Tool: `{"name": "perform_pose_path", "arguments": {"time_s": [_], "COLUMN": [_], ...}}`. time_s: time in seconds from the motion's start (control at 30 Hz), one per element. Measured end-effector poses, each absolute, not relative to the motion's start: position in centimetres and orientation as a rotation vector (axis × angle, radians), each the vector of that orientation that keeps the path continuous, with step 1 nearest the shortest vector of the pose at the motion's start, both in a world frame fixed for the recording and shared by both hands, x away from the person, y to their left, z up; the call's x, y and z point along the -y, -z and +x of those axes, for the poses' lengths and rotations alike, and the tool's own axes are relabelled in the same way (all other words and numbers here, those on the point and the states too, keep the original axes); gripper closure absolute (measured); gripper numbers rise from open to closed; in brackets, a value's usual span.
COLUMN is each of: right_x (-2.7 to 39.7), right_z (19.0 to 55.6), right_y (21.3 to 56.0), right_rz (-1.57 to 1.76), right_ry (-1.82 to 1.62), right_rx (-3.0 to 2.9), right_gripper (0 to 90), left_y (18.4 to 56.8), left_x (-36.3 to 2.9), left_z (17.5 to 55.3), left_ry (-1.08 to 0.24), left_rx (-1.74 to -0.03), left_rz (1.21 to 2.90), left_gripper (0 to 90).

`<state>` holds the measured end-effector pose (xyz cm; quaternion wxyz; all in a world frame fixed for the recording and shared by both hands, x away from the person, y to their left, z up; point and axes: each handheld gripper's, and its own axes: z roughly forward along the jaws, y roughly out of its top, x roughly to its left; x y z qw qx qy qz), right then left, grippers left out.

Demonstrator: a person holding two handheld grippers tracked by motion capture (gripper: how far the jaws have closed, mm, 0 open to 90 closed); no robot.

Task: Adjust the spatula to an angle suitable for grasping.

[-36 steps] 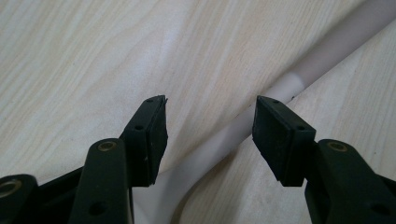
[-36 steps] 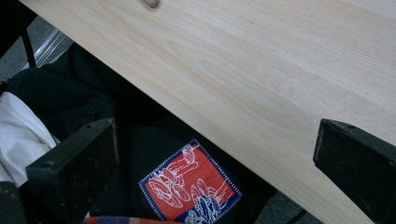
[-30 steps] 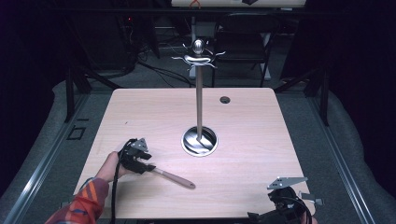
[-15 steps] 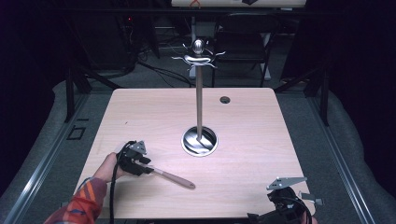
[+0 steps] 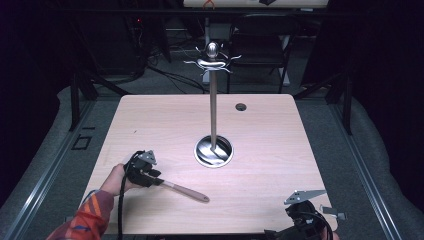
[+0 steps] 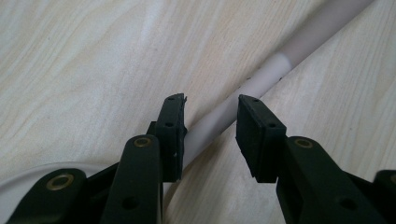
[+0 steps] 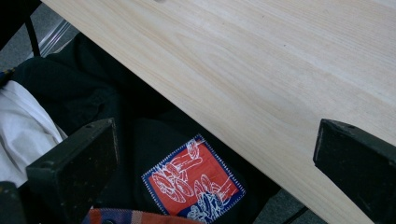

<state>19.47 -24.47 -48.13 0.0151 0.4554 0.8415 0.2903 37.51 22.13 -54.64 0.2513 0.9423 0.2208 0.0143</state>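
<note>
1. The left gripper (image 6: 210, 128) straddles the pale handle of a utensil (image 5: 182, 190); its jaws have just been closing. One pad touches the handle, while the other stands a little off it, so there is no firm grip yet.
2. The utensil lies flat on the table (image 5: 280, 125), its handle running toward four o'clock from the gripper.
3. At one o'clock from the left gripper stands a metal stand (image 5: 213, 100) on a round base.
4. The right gripper (image 5: 305, 212) sits at the table's near edge, at five o'clock, jaws wide apart and empty.
</note>
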Motion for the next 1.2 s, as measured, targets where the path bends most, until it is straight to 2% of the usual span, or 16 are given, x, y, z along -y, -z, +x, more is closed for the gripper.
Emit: {"name": "perform_pose_path", "arguments": {"time_s": [0.13,0.27,0.37,0.9,1.2], "right_x": [24.4,24.4,24.4,24.4,24.5], "right_z": [19.5,19.5,19.5,19.5,19.4], "right_y": [48.1,48.2,48.2,48.1,48.1], "right_rz": [1.415,1.404,1.402,1.401,1.399], "right_ry": [-0.907,-0.904,-0.901,-0.902,-0.917], "right_rx": [-2.633,-2.636,-2.636,-2.638,-2.629], "right_gripper": [0.0,0.0,0.0,0.0,0.0], "left_y": [54.6,55.1,55.4,55.2,54.2], "left_x": [-22.0,-22.5,-22.8,-22.6,-21.6], "left_z": [37.6,38.0,38.1,38.0,36.9], "left_ry": [-0.055,-0.012,0.008,0.022,-0.006], "left_rx": [-0.574,-0.608,-0.605,-0.643,-0.488], "left_rz": [2.582,2.558,2.542,2.547,2.745], "left_gripper": [62.6,53.7,52.3,53.1,58.1]}}
